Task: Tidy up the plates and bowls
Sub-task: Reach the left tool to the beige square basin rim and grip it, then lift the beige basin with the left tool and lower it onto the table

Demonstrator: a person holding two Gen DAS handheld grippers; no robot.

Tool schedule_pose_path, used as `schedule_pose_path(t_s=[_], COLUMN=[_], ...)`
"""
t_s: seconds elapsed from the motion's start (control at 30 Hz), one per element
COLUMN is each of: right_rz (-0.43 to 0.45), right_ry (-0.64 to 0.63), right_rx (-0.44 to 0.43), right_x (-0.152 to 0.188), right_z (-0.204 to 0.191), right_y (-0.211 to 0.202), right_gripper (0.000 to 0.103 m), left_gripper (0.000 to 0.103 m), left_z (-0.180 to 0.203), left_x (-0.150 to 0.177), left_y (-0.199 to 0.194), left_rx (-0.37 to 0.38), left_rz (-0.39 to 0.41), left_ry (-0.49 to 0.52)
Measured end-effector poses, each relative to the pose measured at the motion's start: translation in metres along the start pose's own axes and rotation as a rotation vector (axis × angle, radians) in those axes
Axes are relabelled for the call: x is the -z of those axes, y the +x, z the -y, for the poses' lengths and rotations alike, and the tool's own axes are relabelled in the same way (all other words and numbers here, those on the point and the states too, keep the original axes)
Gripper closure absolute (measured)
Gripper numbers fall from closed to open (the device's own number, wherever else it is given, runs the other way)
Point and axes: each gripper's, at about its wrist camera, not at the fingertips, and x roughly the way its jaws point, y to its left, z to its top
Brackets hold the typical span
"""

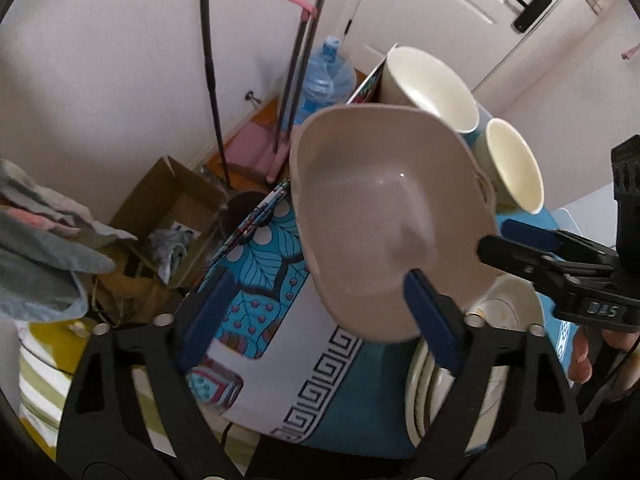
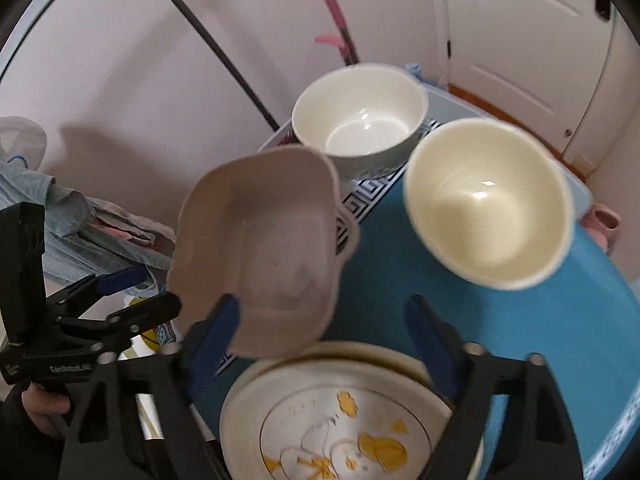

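Carefully: find the beige square bowl [image 1: 372, 220] on the blue tablecloth [image 2: 520, 340], just behind the plate stack [image 2: 340, 420]. Note the left gripper [image 1: 320, 316] wide, one finger across the bowl's near rim, pinching nothing; likewise the right gripper [image 2: 324, 336], agape and empty above the stack. Set one wall between each pair of pads, close evenly, lift level, and stay clear of the cream bowl [image 2: 488, 200].

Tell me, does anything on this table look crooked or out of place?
Yes: the beige squarish dish is not flat; it tilts steeply, its near rim overlapping the stack of plates. Whether it rests there is unclear. The white bowl and cream bowl stand upright. Nothing looks spilled or broken.
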Motion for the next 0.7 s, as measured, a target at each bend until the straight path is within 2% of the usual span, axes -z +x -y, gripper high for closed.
schedule_pose_path(t_s=[0.07,0.13,0.2,0.23,0.27,0.33,0.37,0.4,0.47,0.7], right_rz=[-0.022,-0.039,-0.046,-0.048,-0.050,-0.054,-0.057,-0.060,-0.058,-0.004], right_ry=[0.002,0.008,0.014,0.016,0.017,0.016,0.013,0.009,0.002,0.003], right_rx=[0.000,-0.010,-0.021,-0.022,-0.025,-0.028,-0.030,-0.025,-0.012,-0.003], right_x=[-0.004,-0.009,-0.010,-0.010,-0.011,-0.012,-0.013,-0.013,-0.014,-0.014], right_z=[0.002,0.004,0.005,0.006,0.006,0.006,0.006,0.005,0.005,-0.001], right_y=[0.013,0.021,0.028,0.029,0.030,0.032,0.033,0.034,0.033,0.019], right_gripper=[0.046,0.053,0.061,0.064,0.070,0.074,0.082,0.086,0.088,0.088], left_gripper=[0.024,0.031,0.046,0.049,0.057,0.074,0.086,0.088,0.089,0.089], left_z=[-0.001,-0.002,-0.002,-0.002,-0.002,0.000,0.000,0.002,0.004,0.016], left_x=[-0.003,-0.006,-0.009,-0.010,-0.011,-0.012,-0.015,-0.015,-0.015,-0.014], left_y=[0.011,0.019,0.025,0.028,0.031,0.036,0.038,0.039,0.039,0.020], left_rx=[0.010,0.016,0.019,0.020,0.021,0.022,0.025,0.021,0.012,-0.041], left_rz=[-0.018,-0.030,-0.045,-0.054,-0.061,-0.069,-0.073,-0.077,-0.075,-0.024], left_ry=[0.001,0.006,0.012,0.014,0.016,0.022,0.029,0.041,0.056,0.134])
